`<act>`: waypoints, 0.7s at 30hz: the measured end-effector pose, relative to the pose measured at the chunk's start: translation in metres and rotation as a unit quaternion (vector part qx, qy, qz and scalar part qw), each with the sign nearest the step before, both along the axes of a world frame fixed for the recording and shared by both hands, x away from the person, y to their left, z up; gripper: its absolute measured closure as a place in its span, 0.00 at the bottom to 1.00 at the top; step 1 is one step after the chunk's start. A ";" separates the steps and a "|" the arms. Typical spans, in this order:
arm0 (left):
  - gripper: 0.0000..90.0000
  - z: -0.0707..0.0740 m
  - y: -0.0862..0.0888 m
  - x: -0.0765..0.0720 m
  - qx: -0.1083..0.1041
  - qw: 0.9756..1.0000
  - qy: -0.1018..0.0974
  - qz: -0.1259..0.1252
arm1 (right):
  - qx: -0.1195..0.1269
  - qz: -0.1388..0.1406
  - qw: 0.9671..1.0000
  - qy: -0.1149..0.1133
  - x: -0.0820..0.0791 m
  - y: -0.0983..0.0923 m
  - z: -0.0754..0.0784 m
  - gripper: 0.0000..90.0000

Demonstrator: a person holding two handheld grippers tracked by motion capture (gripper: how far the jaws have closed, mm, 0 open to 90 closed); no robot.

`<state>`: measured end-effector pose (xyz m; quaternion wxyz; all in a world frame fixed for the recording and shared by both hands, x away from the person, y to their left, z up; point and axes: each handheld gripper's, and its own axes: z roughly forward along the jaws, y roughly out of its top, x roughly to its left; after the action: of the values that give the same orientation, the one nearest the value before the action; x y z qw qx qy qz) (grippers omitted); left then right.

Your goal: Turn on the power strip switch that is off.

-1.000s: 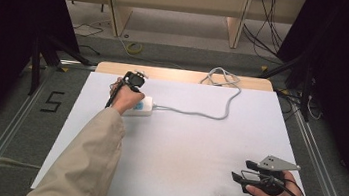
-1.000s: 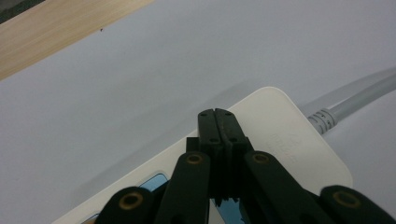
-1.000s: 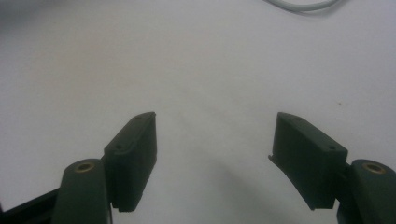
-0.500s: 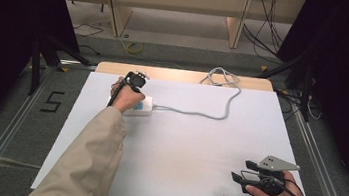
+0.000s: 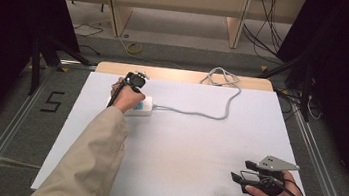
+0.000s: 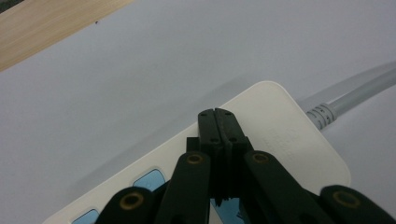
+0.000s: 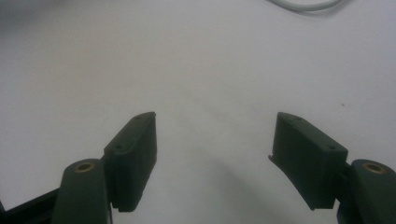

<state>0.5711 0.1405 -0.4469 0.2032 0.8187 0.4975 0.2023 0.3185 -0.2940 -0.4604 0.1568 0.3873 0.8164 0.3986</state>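
Note:
A white power strip (image 5: 140,106) with blue socket faces lies on the white table sheet at the far left. Its grey cable (image 5: 211,113) curves right and back to the table's far edge. My left gripper (image 6: 217,116) is shut, its jaws pressed together with nothing between them, tips down on the strip's white top (image 6: 280,135) near the cable end. In the high view that left gripper (image 5: 131,83) stands over the strip. My right gripper (image 5: 241,171) rests near the front right corner, open, with bare sheet between its jaws (image 7: 215,140).
The white sheet (image 5: 195,156) covers most of the table, with a strip of wood (image 5: 175,74) showing at the far edge. A coil of cable (image 5: 221,76) lies on that edge. Shelving legs and loose cables stand on the floor beyond.

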 end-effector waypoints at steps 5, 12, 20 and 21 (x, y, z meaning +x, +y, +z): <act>1.00 0.000 0.000 0.000 -0.001 1.000 -0.001 0.003 | 0.000 -0.001 1.000 -0.001 0.000 -0.001 0.000 0.35; 1.00 0.000 0.001 -0.001 -0.002 1.000 -0.004 0.000 | 0.000 -0.001 1.000 -0.001 0.000 -0.001 0.000 0.35; 1.00 -0.001 0.003 -0.002 -0.012 1.000 -0.018 0.005 | 0.000 -0.001 1.000 -0.002 0.000 0.000 0.001 0.35; 1.00 -0.001 0.003 -0.002 -0.013 1.000 -0.019 0.005 | 0.000 0.000 1.000 -0.002 0.000 0.000 0.000 0.35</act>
<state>0.5687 0.1432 -0.4481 0.2219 0.8097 0.5001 0.2125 0.3187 -0.2945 -0.4599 0.1589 0.3867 0.8159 0.3994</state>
